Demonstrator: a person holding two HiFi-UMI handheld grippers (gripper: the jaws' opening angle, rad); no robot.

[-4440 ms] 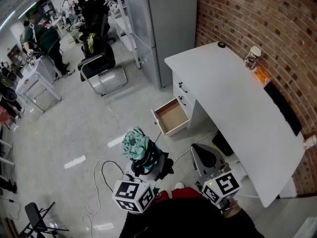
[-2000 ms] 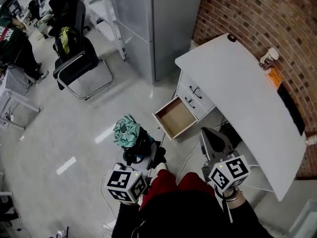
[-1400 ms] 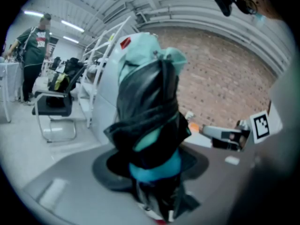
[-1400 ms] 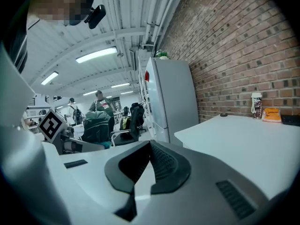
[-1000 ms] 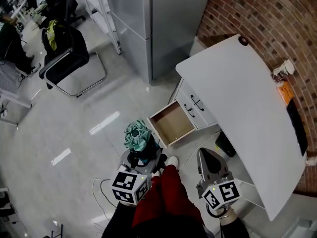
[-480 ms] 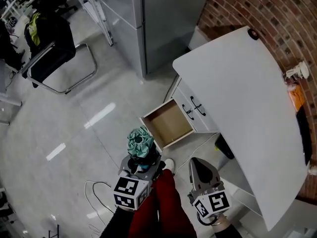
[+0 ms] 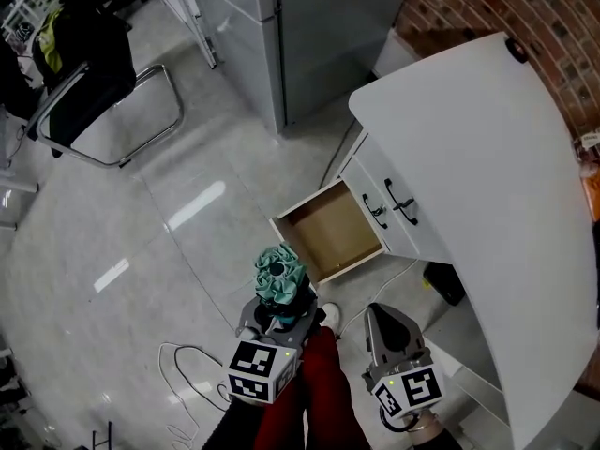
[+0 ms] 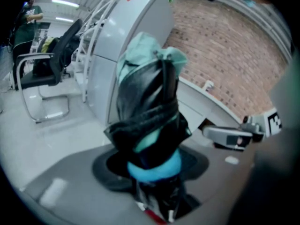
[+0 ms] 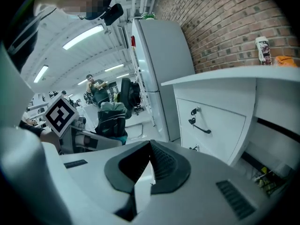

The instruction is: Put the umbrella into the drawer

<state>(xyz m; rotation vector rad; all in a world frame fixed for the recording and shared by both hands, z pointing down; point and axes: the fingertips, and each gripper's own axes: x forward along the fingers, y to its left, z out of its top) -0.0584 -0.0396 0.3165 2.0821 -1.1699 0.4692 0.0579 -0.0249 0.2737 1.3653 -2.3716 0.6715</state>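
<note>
A folded umbrella (image 7: 277, 275) with teal and black fabric stands upright in my left gripper (image 7: 278, 307), which is shut on its lower end. In the left gripper view the umbrella (image 8: 147, 102) fills the middle and hides the jaws around it. The open drawer (image 7: 328, 237), lowest in the white desk (image 7: 478, 157), shows a bare brown bottom just beyond the umbrella. My right gripper (image 7: 379, 312) hangs to the right of the left one, shut and holding nothing. Its own view shows the right gripper (image 9: 150, 146) with its jaws meeting, and the umbrella (image 9: 111, 118) at the left.
A tall grey cabinet (image 7: 328, 26) stands behind the drawer. A black chair (image 7: 84, 73) is at the far left. A white cable (image 7: 187, 364) loops on the floor near my left gripper. My red trouser leg and white shoe (image 7: 328, 317) lie between the grippers. Shut desk drawers (image 9: 211, 125) face my right gripper.
Both grippers have sunk and drawn closer to the open drawer. The umbrella stays held in the left gripper. The right gripper stays shut.
</note>
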